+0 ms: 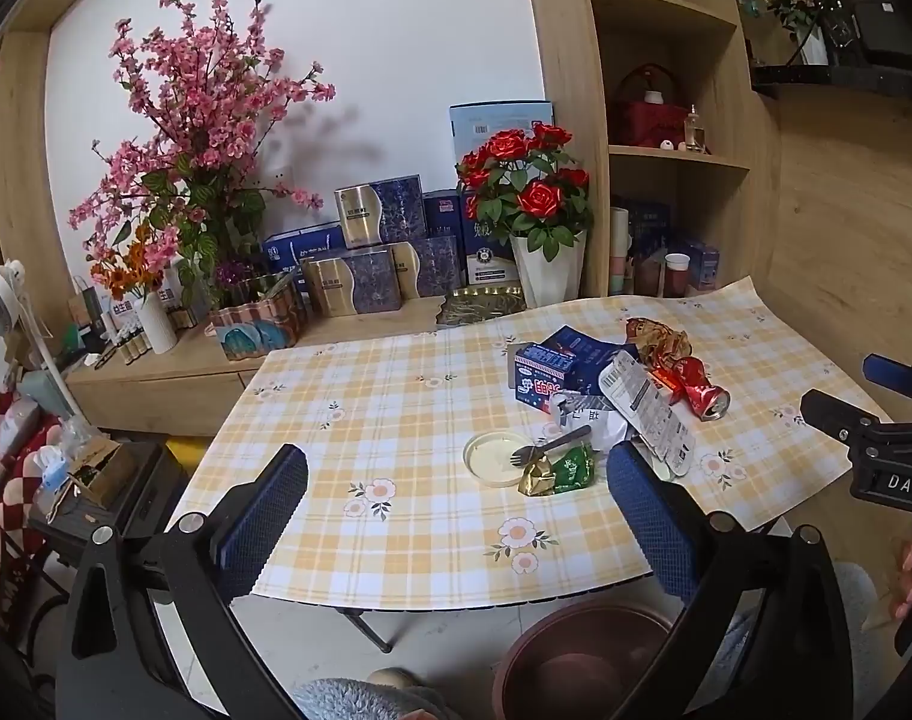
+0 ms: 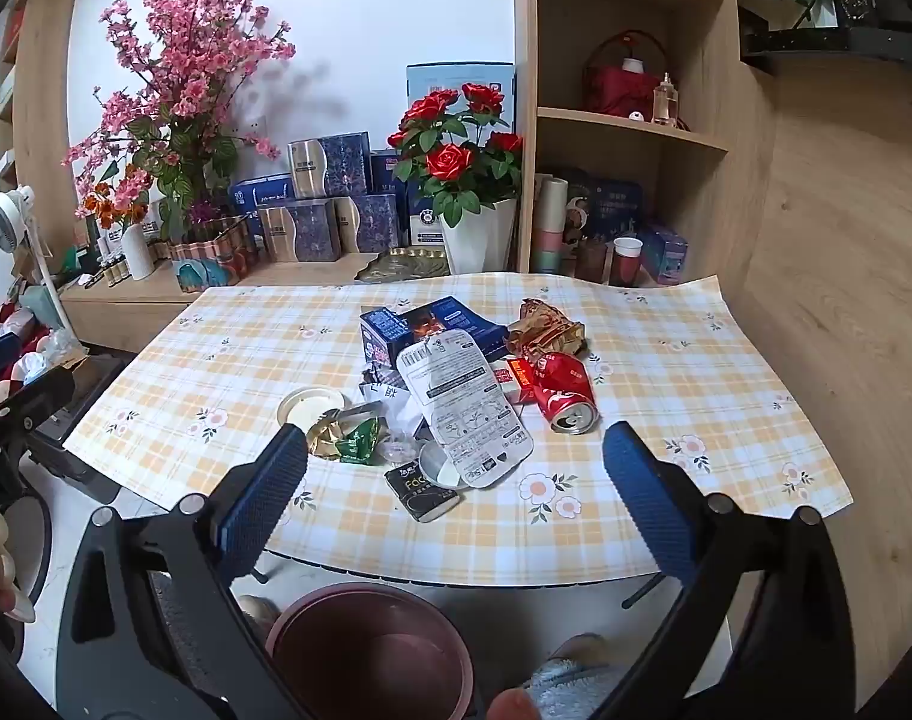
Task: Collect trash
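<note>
A pile of trash lies on the yellow checked tablecloth (image 2: pixel 666 354): a crushed red can (image 2: pixel 567 393), a white label sheet (image 2: pixel 462 402), a blue carton (image 2: pixel 432 324), a gold wrapper (image 2: pixel 546 327), a green and gold wrapper (image 2: pixel 351 438), a round white lid (image 2: pixel 309 405), a black packet (image 2: pixel 423 495). The pile also shows in the left wrist view, with the can (image 1: pixel 702 393) and lid (image 1: pixel 495 459). A dark red bin (image 2: pixel 366 654) stands on the floor below the table's near edge. My left gripper (image 1: pixel 456 498) and my right gripper (image 2: pixel 456 480) are both open and empty, above the near edge.
A wooden sideboard behind the table carries pink blossoms (image 2: pixel 174 78), red roses in a white pot (image 2: pixel 462 180) and blue boxes (image 2: pixel 330 204). Wooden shelves (image 2: pixel 630 120) stand at the back right. A fan (image 2: pixel 9 222) and clutter are at the left. The bin (image 1: pixel 588 660) is by my feet.
</note>
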`<state>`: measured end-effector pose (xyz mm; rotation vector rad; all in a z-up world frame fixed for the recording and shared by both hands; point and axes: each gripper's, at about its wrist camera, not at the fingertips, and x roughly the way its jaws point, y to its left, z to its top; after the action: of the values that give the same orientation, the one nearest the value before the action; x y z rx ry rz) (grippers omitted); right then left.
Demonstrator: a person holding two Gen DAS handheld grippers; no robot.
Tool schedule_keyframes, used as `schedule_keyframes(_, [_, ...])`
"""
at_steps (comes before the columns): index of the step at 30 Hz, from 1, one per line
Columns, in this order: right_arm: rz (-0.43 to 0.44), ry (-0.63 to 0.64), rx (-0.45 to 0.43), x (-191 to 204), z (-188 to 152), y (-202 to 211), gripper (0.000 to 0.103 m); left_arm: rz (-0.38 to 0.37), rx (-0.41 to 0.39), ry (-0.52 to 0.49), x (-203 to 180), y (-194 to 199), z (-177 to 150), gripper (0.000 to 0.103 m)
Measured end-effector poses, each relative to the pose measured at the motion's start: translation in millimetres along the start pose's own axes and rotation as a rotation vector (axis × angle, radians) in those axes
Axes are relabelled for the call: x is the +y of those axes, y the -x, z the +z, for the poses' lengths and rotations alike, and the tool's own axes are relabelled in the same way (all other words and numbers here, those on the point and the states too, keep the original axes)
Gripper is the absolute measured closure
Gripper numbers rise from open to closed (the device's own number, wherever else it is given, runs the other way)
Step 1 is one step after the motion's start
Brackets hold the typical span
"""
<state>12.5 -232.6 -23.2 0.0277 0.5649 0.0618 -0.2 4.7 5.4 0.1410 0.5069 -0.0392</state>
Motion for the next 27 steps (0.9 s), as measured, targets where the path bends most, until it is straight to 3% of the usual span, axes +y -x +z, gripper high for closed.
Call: schedule_keyframes(27, [0.001, 0.001, -0.002, 0.8, 0.3, 1.9, 0.006, 0.001, -0.012, 0.010, 0.1, 6.1, 1.0, 0.005])
